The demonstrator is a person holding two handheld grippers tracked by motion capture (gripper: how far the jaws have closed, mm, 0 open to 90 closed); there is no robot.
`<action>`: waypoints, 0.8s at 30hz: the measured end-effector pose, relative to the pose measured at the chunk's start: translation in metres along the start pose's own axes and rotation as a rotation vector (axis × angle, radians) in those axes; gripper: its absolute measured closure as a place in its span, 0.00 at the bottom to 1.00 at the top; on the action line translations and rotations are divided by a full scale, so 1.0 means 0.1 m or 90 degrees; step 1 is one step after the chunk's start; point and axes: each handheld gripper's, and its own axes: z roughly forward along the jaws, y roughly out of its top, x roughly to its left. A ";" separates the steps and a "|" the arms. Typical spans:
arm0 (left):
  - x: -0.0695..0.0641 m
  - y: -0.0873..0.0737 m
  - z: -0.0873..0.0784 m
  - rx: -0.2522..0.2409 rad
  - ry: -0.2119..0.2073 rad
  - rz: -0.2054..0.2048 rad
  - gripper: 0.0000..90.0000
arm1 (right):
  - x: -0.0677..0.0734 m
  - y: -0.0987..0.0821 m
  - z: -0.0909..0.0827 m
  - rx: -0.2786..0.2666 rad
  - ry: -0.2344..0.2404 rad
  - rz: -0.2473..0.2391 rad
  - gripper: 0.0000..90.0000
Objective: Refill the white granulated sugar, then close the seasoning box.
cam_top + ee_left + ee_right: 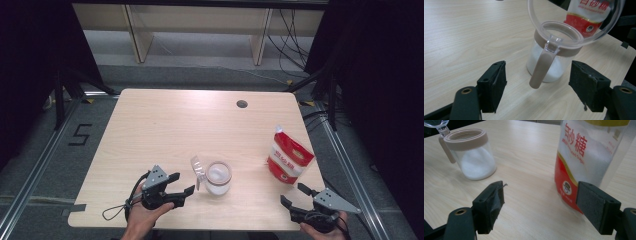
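A clear glass jar [218, 178] with a tan collar stands near the table's front middle, white granules inside. Its clear hinged lid [197, 167] is swung open toward my left gripper [185, 183], which stands open just left of the jar. In the left gripper view the jar [556, 70] is ahead of my left gripper [539, 72], its tan latch handle [541, 67] hanging between the jaws' line, untouched. A red and white sugar bag [289, 156] stands at the right. My right gripper [291, 193] is open just in front of the bag [586, 157], holding nothing.
The light wooden table [165, 125] has a round cable hole [242, 104] near its far edge. Beyond it are wooden shelf legs and loose cables on the floor. Black curtains hang on both sides. The bag stands close to the table's right edge.
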 end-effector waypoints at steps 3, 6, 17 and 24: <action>-0.02 0.03 0.00 0.000 0.005 0.001 0.33 | 0.01 0.00 0.01 0.004 0.012 0.005 0.26; -0.02 0.06 0.00 -0.005 0.002 -0.001 0.35 | 0.01 0.00 0.01 0.001 0.010 -0.012 0.26; -0.04 0.15 -0.03 -0.012 0.006 0.027 0.53 | 0.00 0.00 0.02 0.004 0.006 -0.007 0.26; -0.07 0.15 -0.03 -0.015 0.005 0.039 0.63 | 0.05 0.01 0.02 0.013 0.014 0.014 0.27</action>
